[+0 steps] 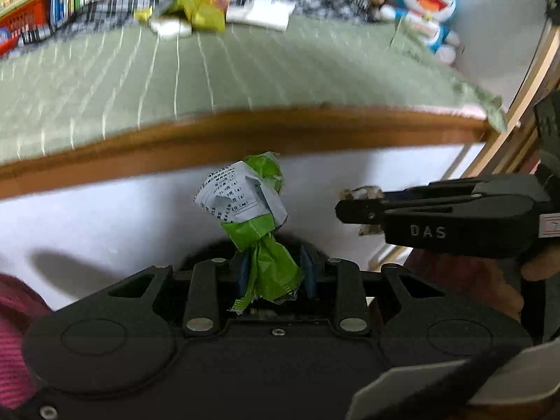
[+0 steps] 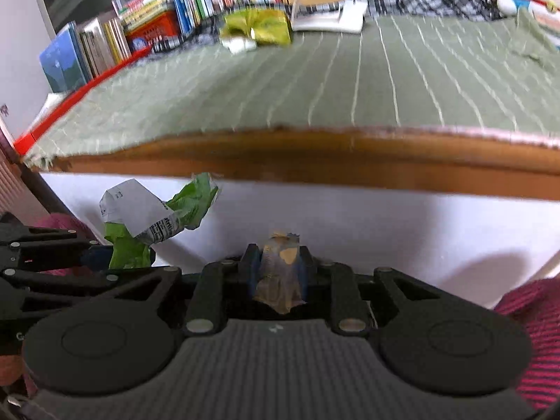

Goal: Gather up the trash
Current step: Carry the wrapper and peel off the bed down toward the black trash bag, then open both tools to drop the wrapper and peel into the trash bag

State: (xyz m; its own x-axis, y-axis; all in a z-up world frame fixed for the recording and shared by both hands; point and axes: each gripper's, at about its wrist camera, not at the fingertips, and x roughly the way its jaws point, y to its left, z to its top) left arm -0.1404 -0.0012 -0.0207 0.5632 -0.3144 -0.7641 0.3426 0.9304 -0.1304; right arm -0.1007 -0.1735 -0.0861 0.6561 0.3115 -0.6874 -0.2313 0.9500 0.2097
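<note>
Sticking up from the left hand-held gripper (image 1: 274, 273) (pinched): green wrapper (image 1: 260, 231).

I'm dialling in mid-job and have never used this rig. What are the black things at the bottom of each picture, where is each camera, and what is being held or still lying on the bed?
No robot arm here: a person carries one handheld pair of tongs in each hand, and a fisheye camera on each looks forward along its fingers. So the black body at the bottom of each picture is that camera's own tool.

The left wrist view shows the left tongs shut on a crumpled green and white wrapper. The right tongs reach in from the side there.

The right wrist view shows the right tongs shut on a small clear and yellowish wrapper.

Both hang in front of the bed's wooden edge. On the green striped cover, far back, lie a yellow-green bag and a white piece, probably trash still to collect.
</note>
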